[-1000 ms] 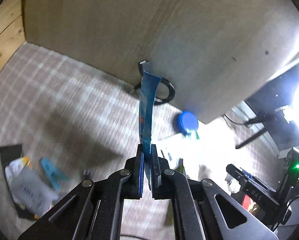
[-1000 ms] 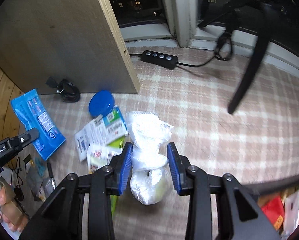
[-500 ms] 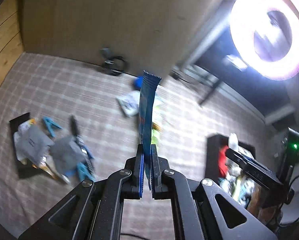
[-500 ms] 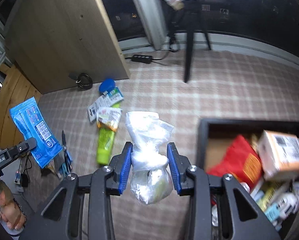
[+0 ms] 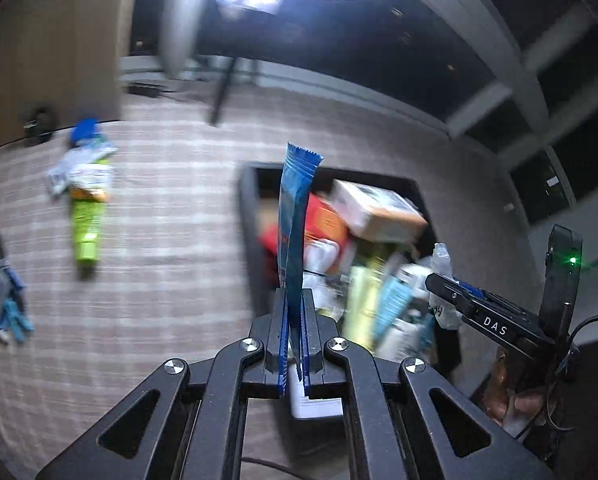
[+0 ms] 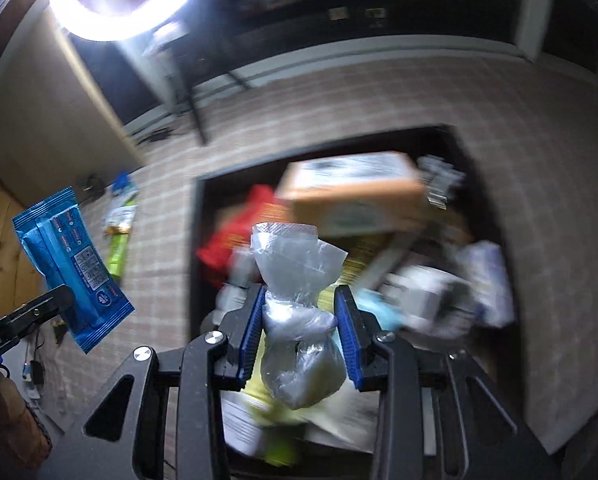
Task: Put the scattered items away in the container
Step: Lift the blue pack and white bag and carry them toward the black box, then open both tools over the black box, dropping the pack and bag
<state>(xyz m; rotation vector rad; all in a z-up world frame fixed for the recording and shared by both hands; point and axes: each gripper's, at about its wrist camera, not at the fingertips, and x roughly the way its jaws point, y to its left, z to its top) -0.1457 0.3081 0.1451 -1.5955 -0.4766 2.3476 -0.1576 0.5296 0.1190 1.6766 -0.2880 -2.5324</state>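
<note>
Right tool (image 6: 301,334) clamped on clear bag (image 6: 299,312), dead centre over black bin (image 6: 195,240); left tool (image 5: 295,344) pinching blue packet (image 5: 295,224) upright at bin's left edge.

Glossy blue plastic wrapper (image 5: 295,216); thin, crinkled clear plastic bag (image 6: 299,280); matt cardboard box (image 6: 355,196); woven checked carpet (image 5: 171,240); matt black gripper arms with blue ribbed pads (image 6: 255,328).
</note>
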